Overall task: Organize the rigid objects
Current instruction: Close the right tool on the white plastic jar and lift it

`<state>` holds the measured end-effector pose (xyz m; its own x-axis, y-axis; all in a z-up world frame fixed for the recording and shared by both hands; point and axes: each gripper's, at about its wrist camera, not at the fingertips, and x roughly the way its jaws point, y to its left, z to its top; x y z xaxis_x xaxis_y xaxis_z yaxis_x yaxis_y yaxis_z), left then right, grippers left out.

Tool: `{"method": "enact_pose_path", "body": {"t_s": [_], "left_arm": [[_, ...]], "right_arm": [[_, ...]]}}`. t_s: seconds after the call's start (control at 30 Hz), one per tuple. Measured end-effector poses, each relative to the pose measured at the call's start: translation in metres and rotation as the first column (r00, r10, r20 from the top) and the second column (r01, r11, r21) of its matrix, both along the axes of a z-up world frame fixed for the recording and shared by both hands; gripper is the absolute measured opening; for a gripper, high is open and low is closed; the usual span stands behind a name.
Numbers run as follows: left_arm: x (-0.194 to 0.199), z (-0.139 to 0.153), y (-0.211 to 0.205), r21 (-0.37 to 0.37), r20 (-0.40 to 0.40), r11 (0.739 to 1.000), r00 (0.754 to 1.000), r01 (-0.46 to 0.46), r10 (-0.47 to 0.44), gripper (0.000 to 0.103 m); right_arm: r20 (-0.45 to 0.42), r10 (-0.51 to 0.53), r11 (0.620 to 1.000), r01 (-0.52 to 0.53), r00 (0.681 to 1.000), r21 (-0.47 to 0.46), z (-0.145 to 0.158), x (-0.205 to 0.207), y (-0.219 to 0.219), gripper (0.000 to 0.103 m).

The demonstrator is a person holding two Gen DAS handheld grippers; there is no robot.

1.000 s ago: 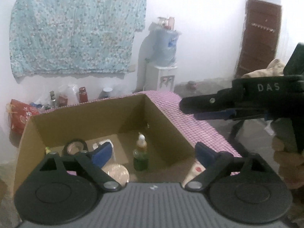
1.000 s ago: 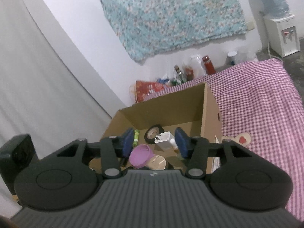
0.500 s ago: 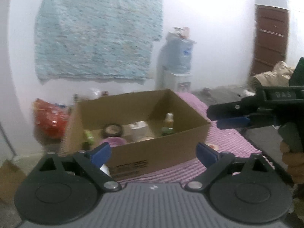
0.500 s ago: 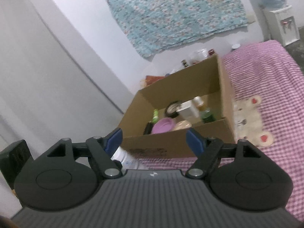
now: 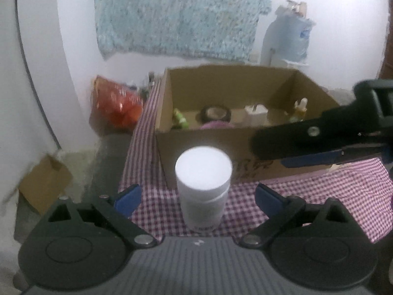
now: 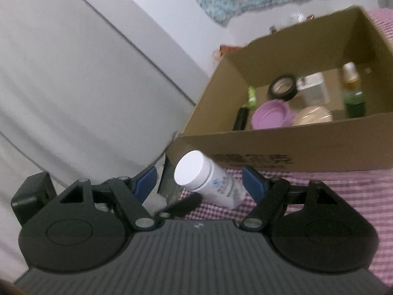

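Observation:
A white bottle (image 5: 203,191) with a white cap stands on the purple checked cloth (image 5: 307,196), just in front of the cardboard box (image 5: 208,137). My left gripper (image 5: 197,196) is open, one blue pad on each side of the bottle and neither touching it. From the right, a finger (image 5: 294,142) of the right gripper reaches in above the cloth. In the right wrist view the bottle (image 6: 208,179) also sits between the pads of my right gripper (image 6: 200,180), which is open and clear of it. The box (image 6: 282,145) holds several small items.
Inside the box lie a tape roll (image 6: 282,86), a small white carton (image 6: 314,88), a green bottle (image 6: 353,95), a purple lid (image 6: 270,114) and a beige lid (image 6: 312,115). A grey curtain (image 6: 86,73) hangs left. An orange bag (image 5: 115,103) and a small carton (image 5: 41,182) lie on the floor.
Both views have drawn back from the box's inside to its front. The white bottle has come into view between both pairs of fingers. The right jaws stand wider than a second ago.

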<state>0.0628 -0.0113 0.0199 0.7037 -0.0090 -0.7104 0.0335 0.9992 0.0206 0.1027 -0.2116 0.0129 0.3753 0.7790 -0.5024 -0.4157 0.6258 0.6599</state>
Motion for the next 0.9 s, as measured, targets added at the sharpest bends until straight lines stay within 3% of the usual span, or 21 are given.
{"method": "enact_pose_path", "body": {"t_s": [0.2,0.37,0.43,0.6,0.9], "left_arm": [[0.008,-0.016,0.007,-0.029,-0.034,1.000,0.999,-0.013,0.012,0.095],[0.015,-0.020,0.007,-0.046,-0.040,0.999,0.999,0.002,-0.004,0.088],[0.019,-0.023,0.006,-0.044,-0.042,0.999,0.999,0.007,-0.009,0.083],[0.022,-0.029,0.004,-0.058,-0.053,0.998,0.999,0.011,-0.014,0.056],[0.022,-0.029,-0.002,-0.051,-0.047,0.999,0.999,0.019,-0.021,0.054]], "right_arm": [[-0.058,0.031,0.999,-0.032,0.998,-0.011,-0.010,0.017,0.031,0.075],[-0.078,0.031,1.000,-0.031,0.996,0.005,-0.017,0.028,0.040,0.067],[-0.088,0.029,1.000,-0.029,0.996,0.011,-0.019,0.031,0.042,0.063],[-0.110,0.024,1.000,-0.022,0.994,0.016,-0.026,0.032,0.040,0.052],[-0.108,0.010,1.000,-0.009,0.994,0.003,-0.027,0.028,0.035,0.046]]}}
